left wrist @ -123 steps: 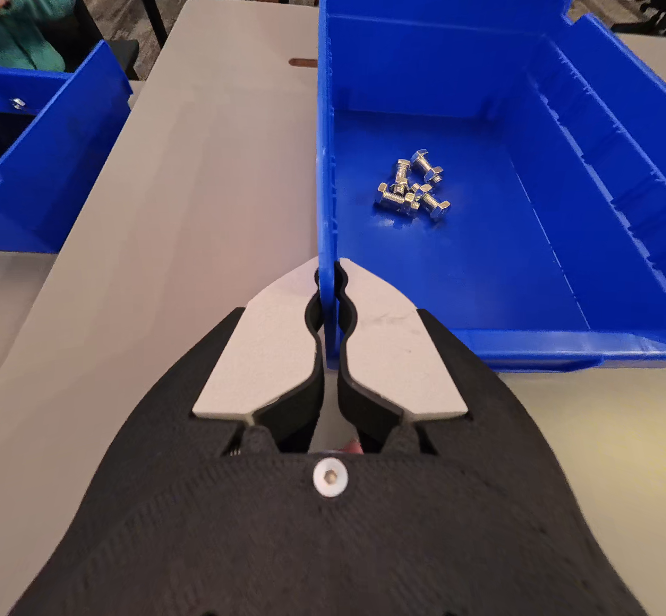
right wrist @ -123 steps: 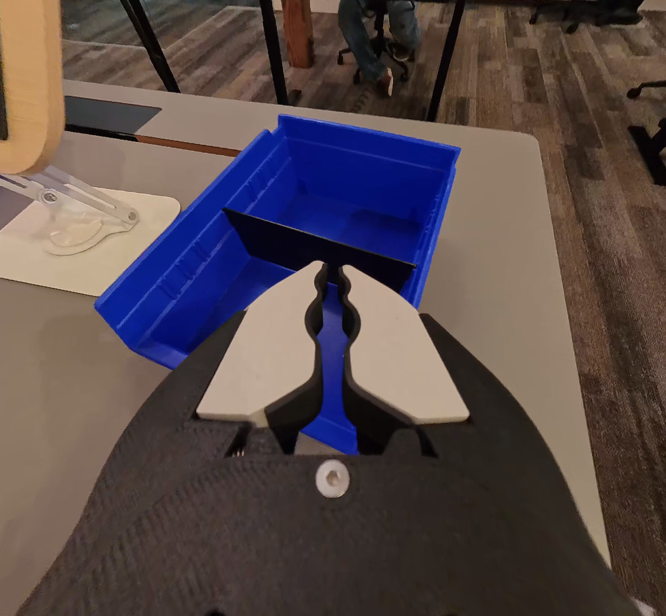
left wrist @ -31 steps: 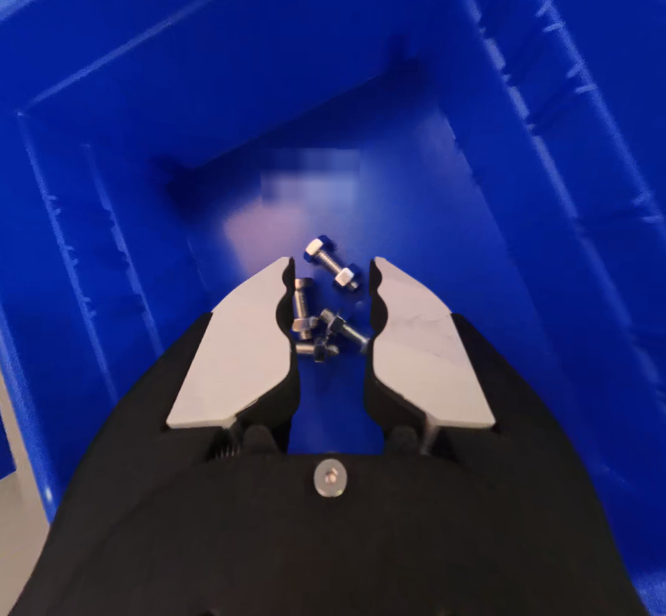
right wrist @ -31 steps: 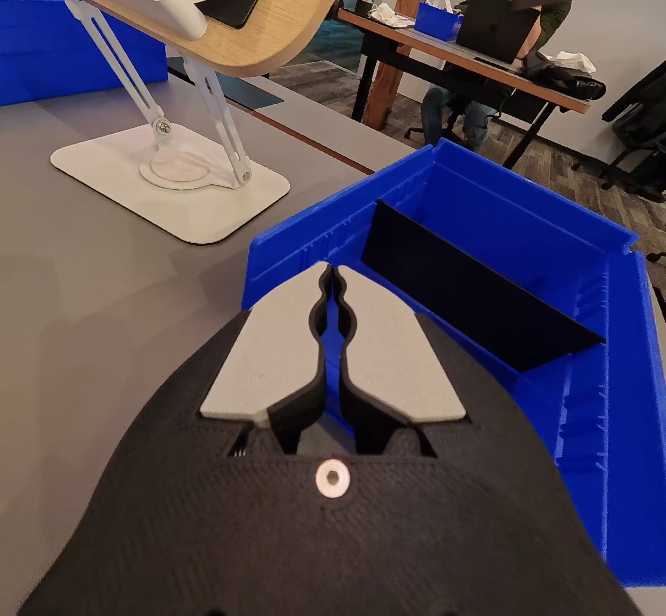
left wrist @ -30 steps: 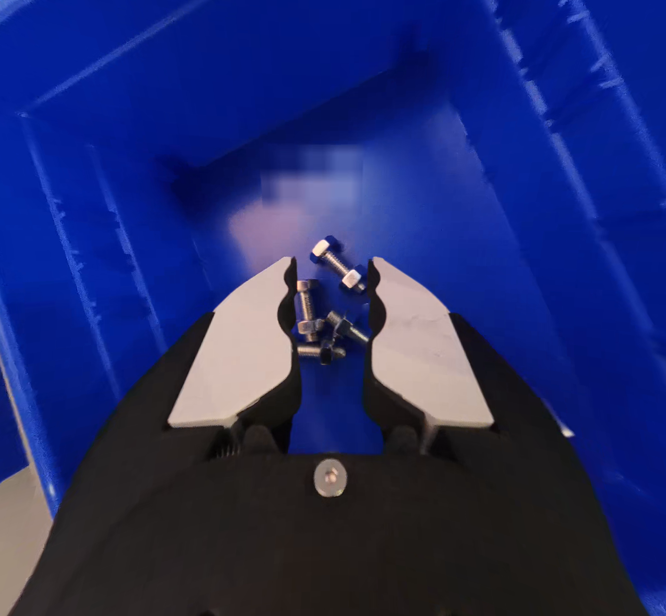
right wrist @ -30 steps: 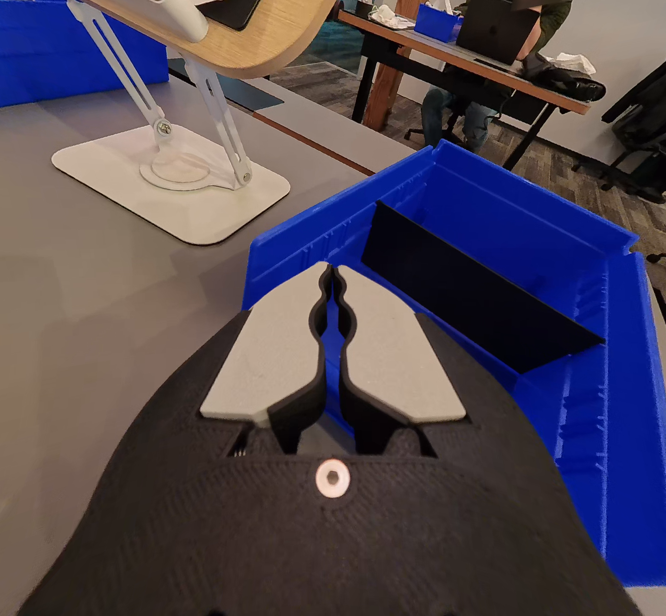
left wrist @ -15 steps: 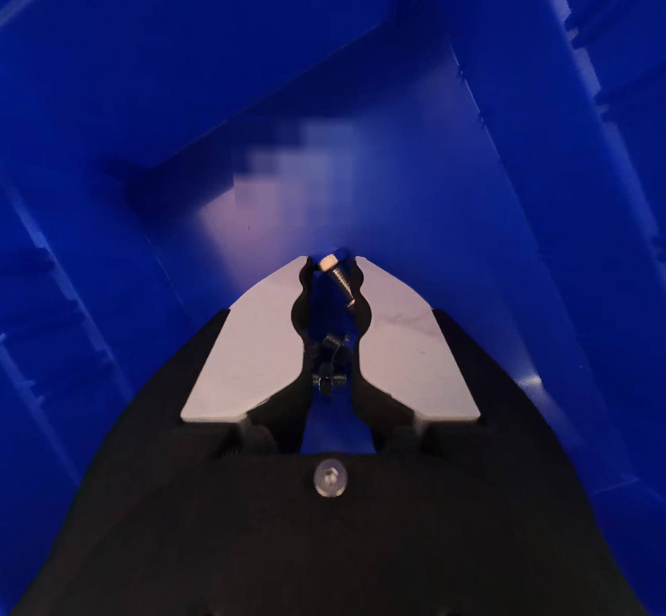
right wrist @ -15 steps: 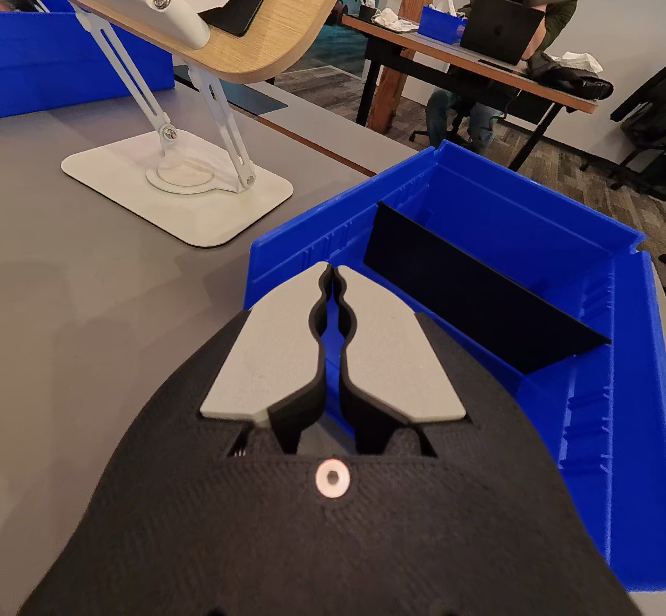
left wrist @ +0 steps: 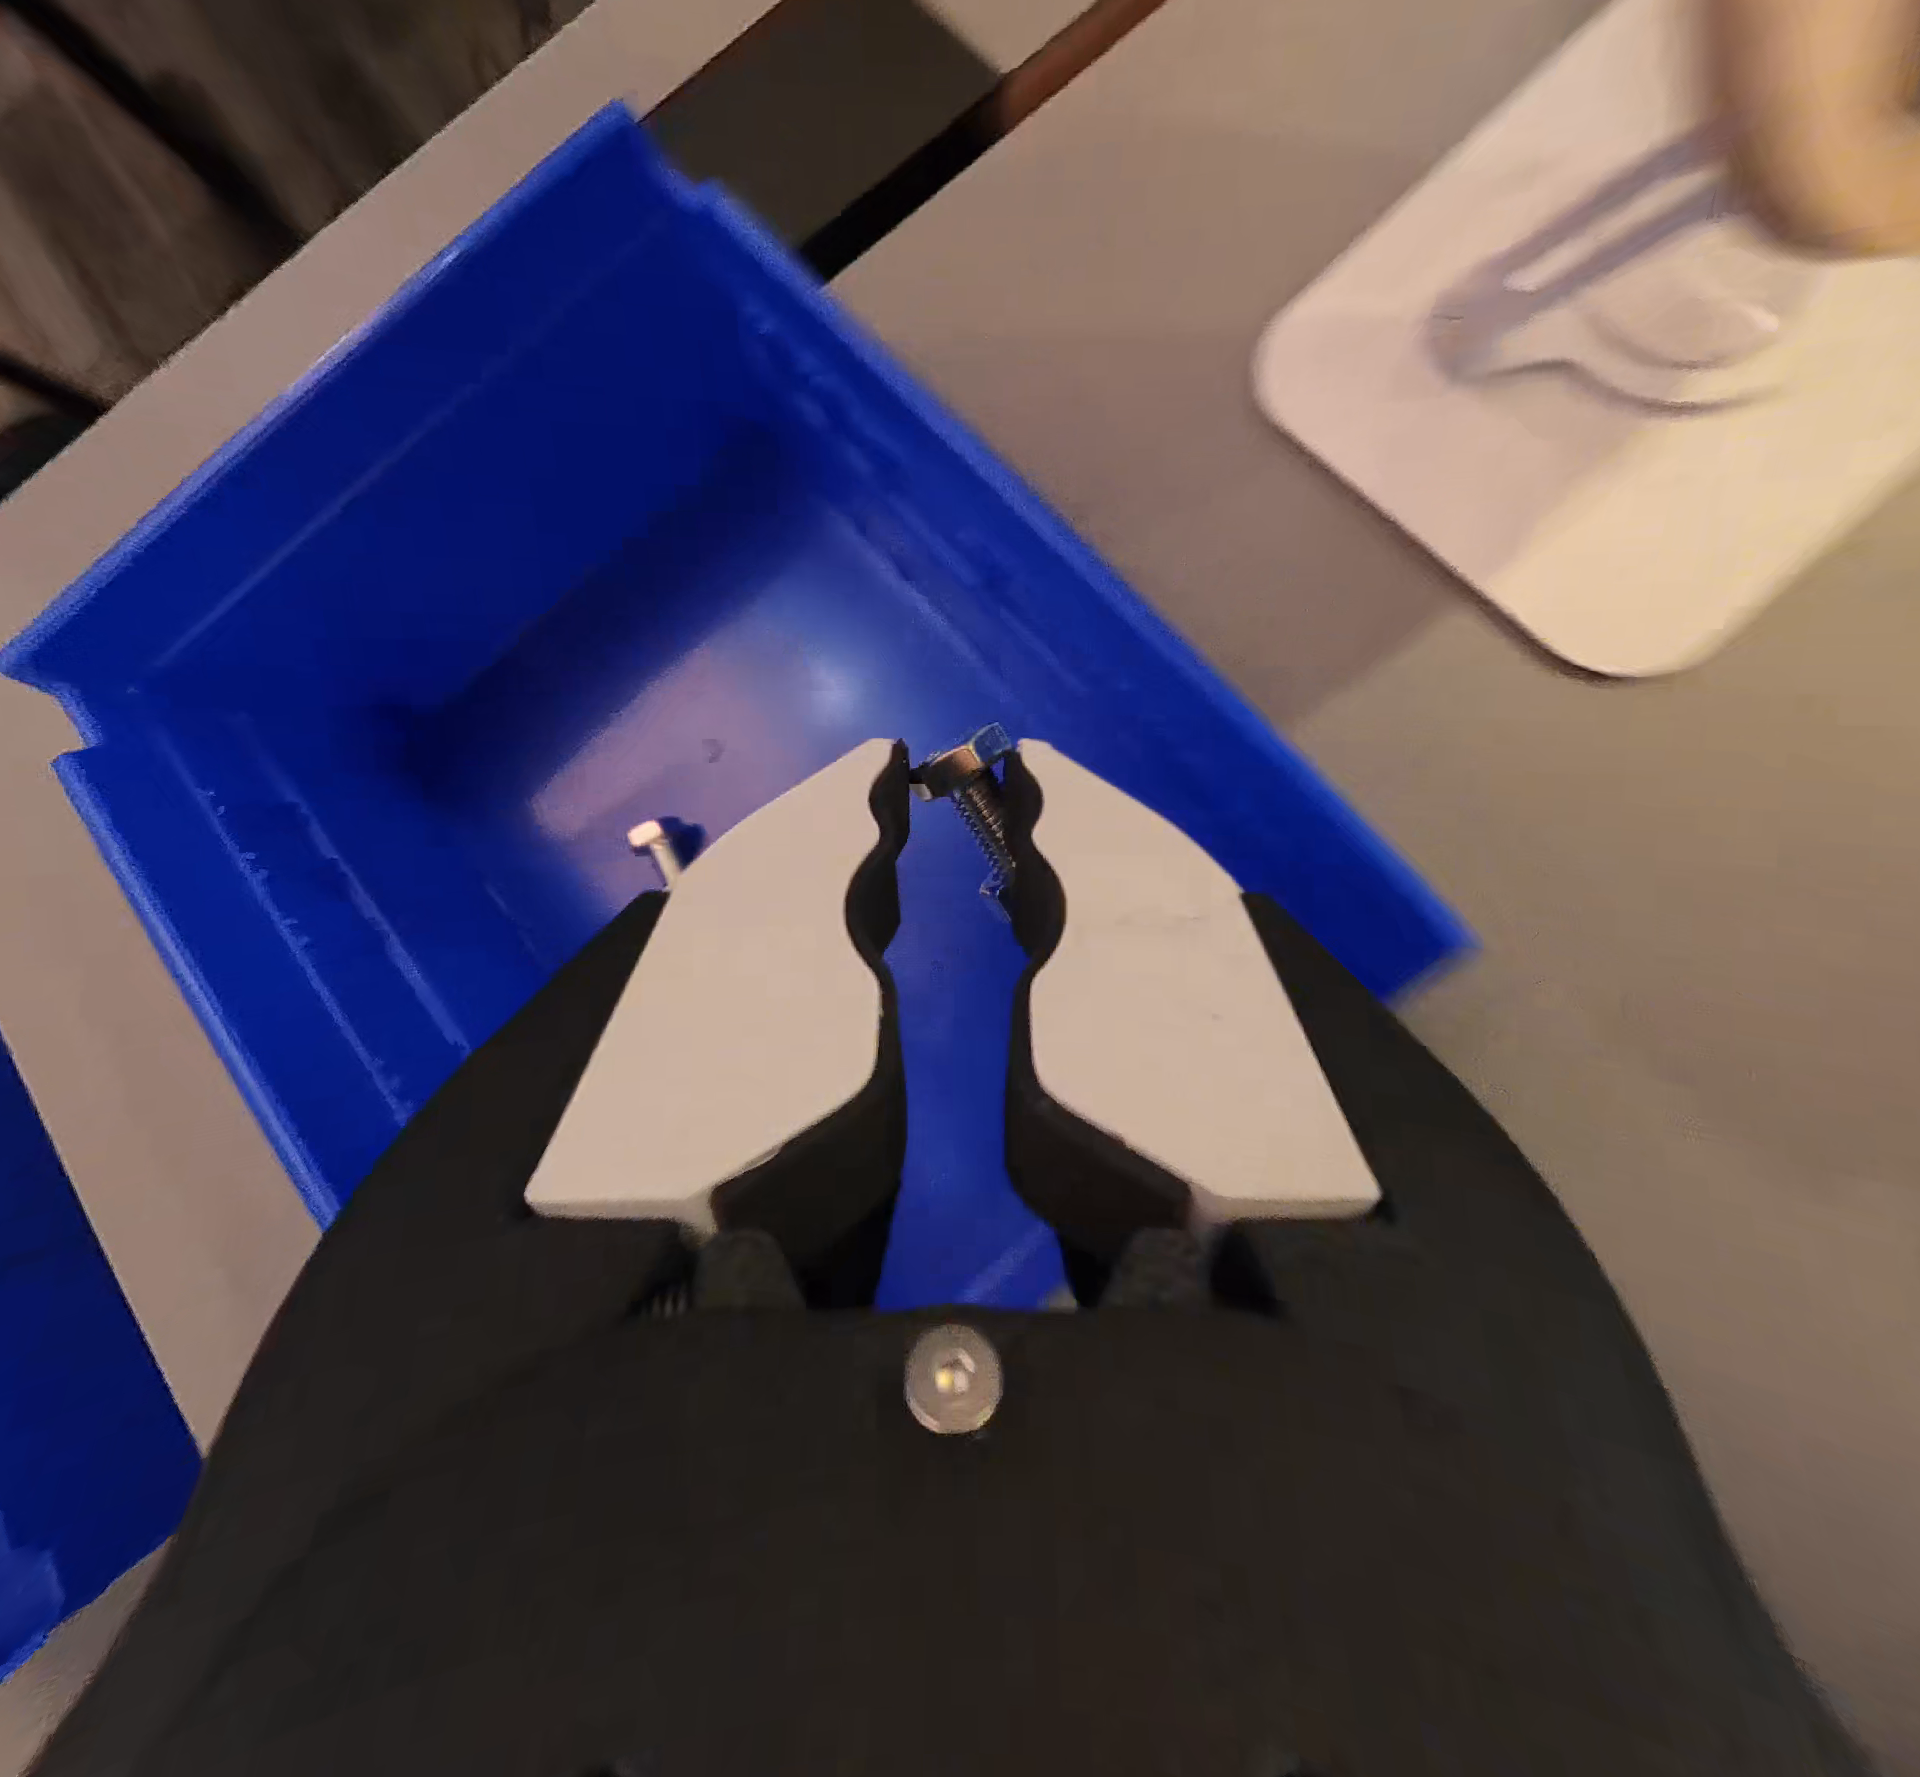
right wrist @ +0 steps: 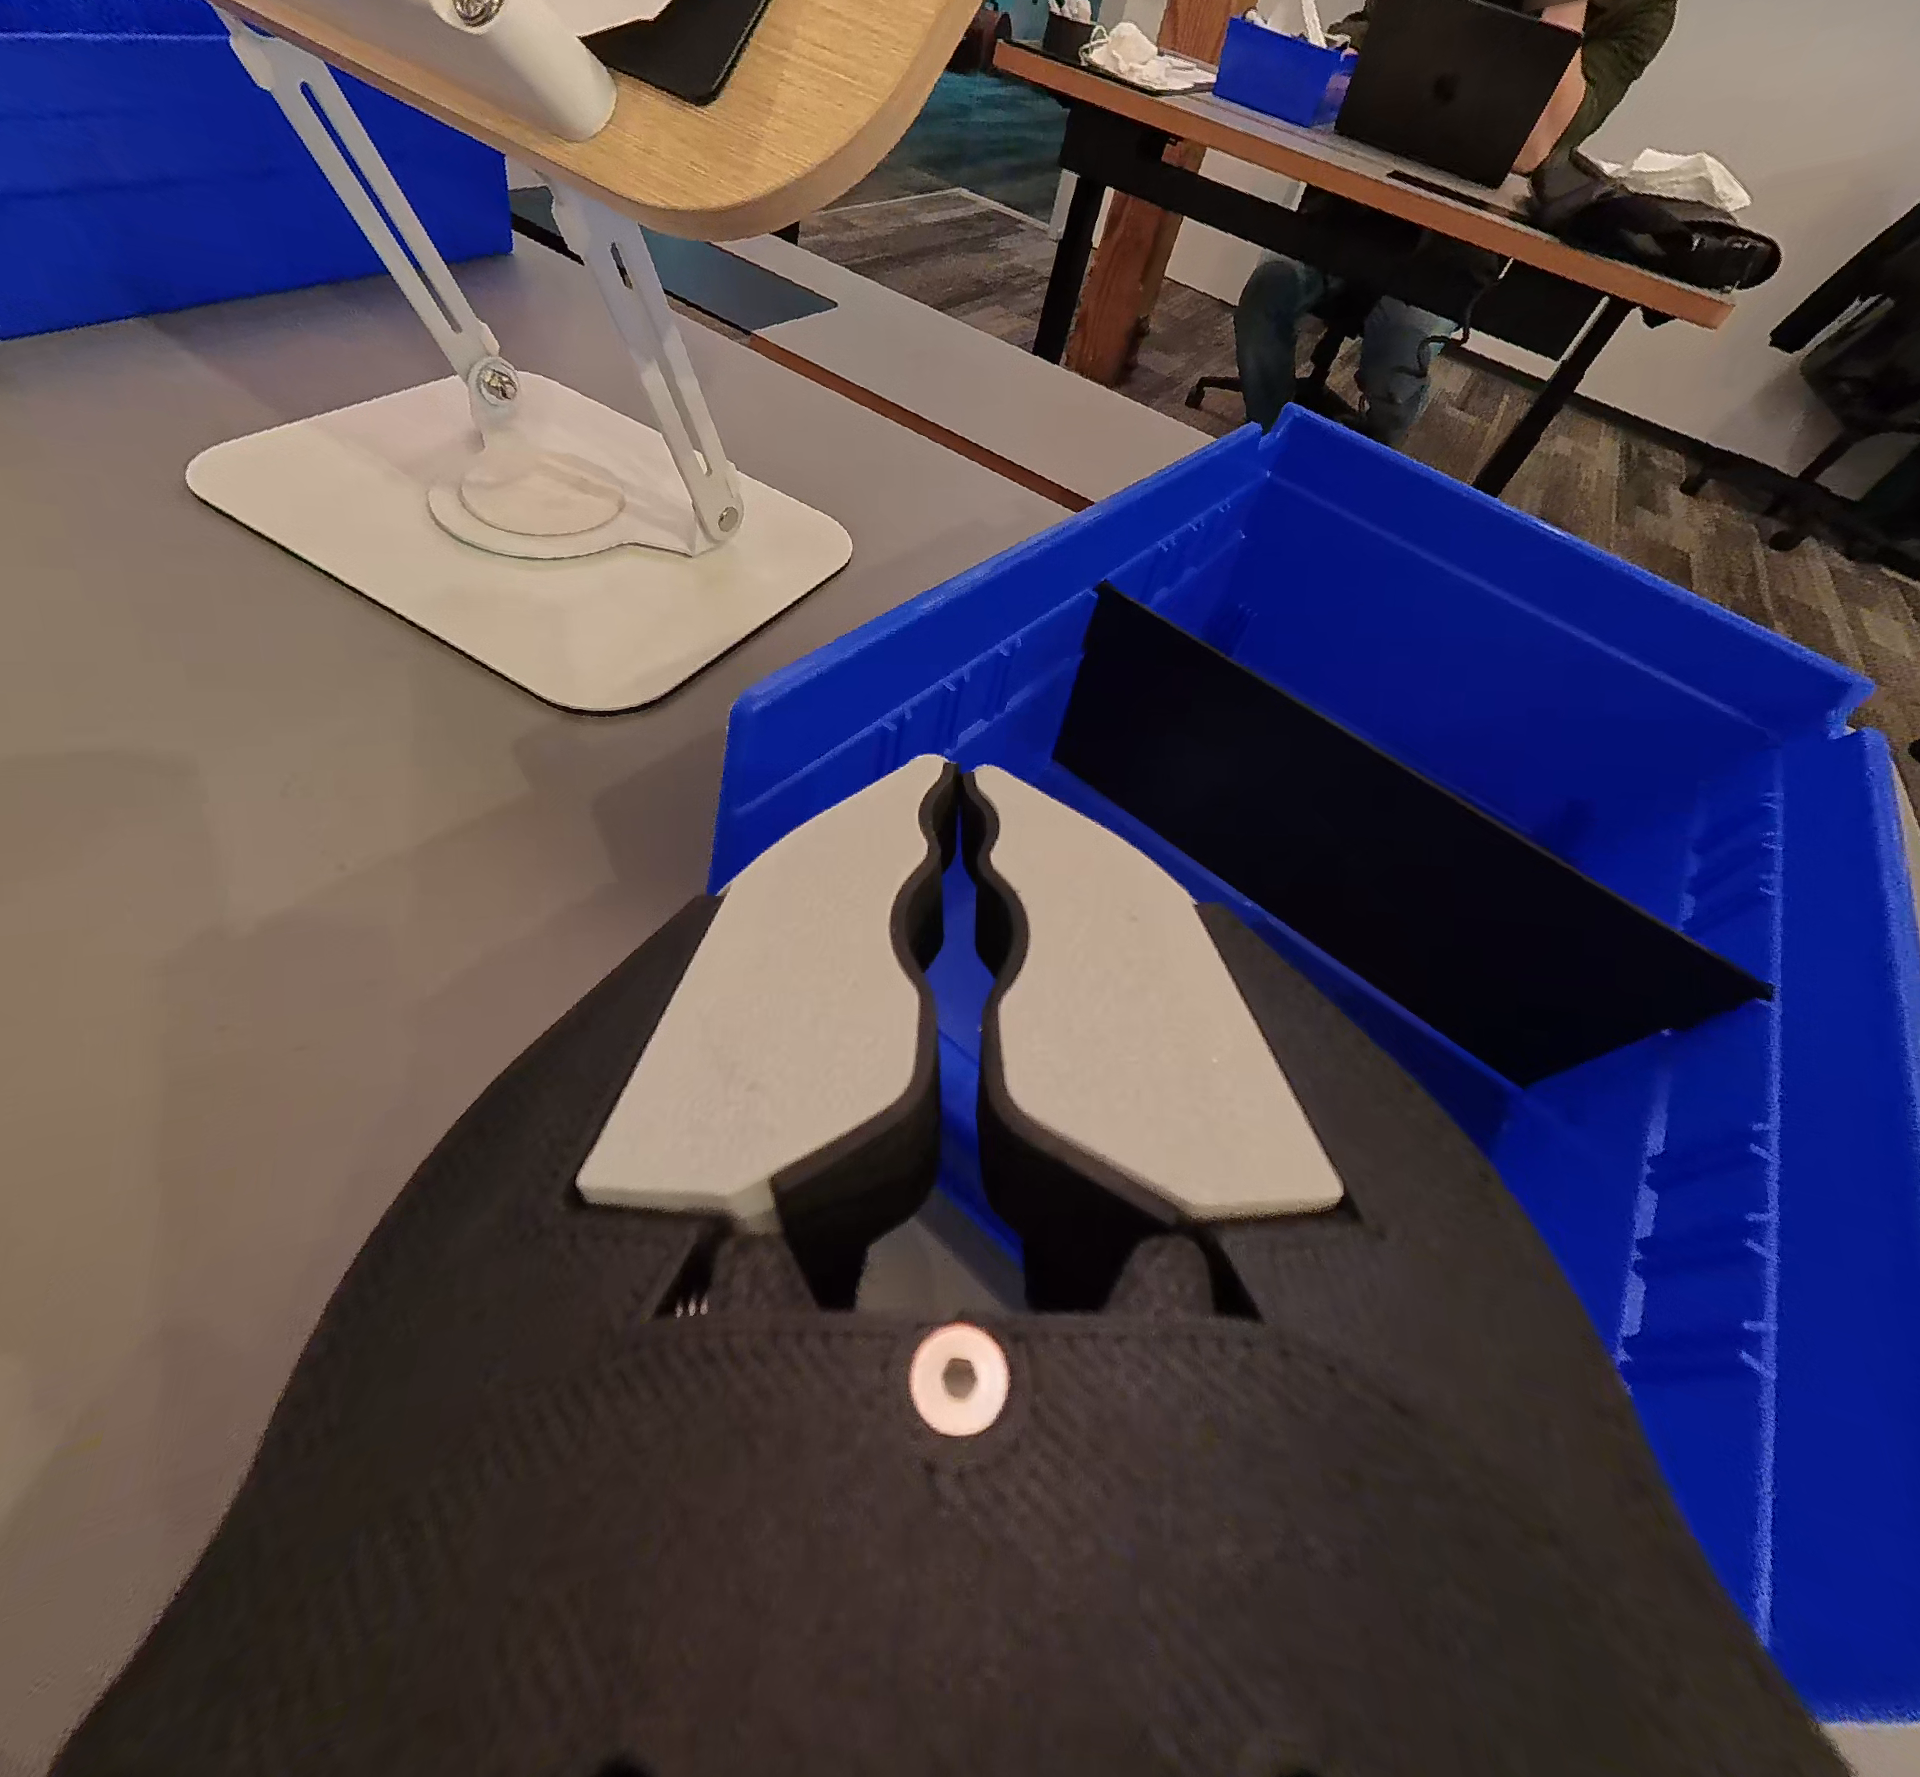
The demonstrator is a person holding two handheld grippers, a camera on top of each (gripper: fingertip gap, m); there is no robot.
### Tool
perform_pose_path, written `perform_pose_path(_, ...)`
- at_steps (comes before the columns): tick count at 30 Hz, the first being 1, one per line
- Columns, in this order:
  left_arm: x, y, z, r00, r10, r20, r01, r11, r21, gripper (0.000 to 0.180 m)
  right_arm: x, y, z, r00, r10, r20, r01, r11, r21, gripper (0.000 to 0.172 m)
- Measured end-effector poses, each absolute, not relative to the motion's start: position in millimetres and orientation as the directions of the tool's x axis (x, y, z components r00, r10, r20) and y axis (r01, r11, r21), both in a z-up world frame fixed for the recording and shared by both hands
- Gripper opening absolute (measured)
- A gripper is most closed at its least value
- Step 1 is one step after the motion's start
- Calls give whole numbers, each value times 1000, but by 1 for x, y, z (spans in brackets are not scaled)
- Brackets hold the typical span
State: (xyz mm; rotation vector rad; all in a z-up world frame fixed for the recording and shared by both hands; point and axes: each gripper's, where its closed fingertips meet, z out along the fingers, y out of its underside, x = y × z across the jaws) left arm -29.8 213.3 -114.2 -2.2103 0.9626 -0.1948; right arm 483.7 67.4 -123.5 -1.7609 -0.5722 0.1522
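Between the left claw's (left wrist: 958, 763) tips: one silver bolt (left wrist: 971, 797), pinched at the head end, with its threaded shank lying along the right finger (left wrist: 1132, 948). Both pads appear to bear on it, which would explain why it hangs clear of any surface.

Below that claw: blue bin (left wrist: 312, 605), open-topped, its floor bare but for a second bolt (left wrist: 652, 844) showing just left of the left finger. The held bolt sits above this bin's interior, near its right wall.

Right of the bin: white stand base (left wrist: 1579, 439) on the grey table (left wrist: 1662, 948), with a blurred tan board above it.

Right claw (right wrist: 954, 771): tips pressed together with nothing between them, poised over the near rim of a second blue bin (right wrist: 1455, 564).

Across that bin: black divider (right wrist: 1382, 854), splitting it into two compartments; both look bare where visible.

Left of that bin: the stand (right wrist: 520, 522), tilted to prop a printed sheet. A person sits at a far desk beyond.
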Motion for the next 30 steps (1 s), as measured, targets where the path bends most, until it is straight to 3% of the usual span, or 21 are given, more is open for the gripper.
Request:
perform_pose_path(4, 4, 138, -104, 650, -748, -134, -599, -395, -697, 16, 483, 67, -122, 869, 452, 201, 299, -155, -942, 0)
perform_pose_path(11, 97, 47, -156, 424, -899, -110, -674, -232, -702, 17, 482, 67, -124, 868, 452, 205, 305, -159, -939, 0)
perform_pose_path(22, 219, 14, -211, -104, -978, -178, -839, 183, -512, 16, 481, 67, -127, 861, 463, 209, 315, -164, -935, 1)
perform_pose_path(30, 233, 9, -232, -154, -986, -68, -862, 168, -478, 17, 479, 66, -127, 852, 480, 208, 317, -159, -935, 0)
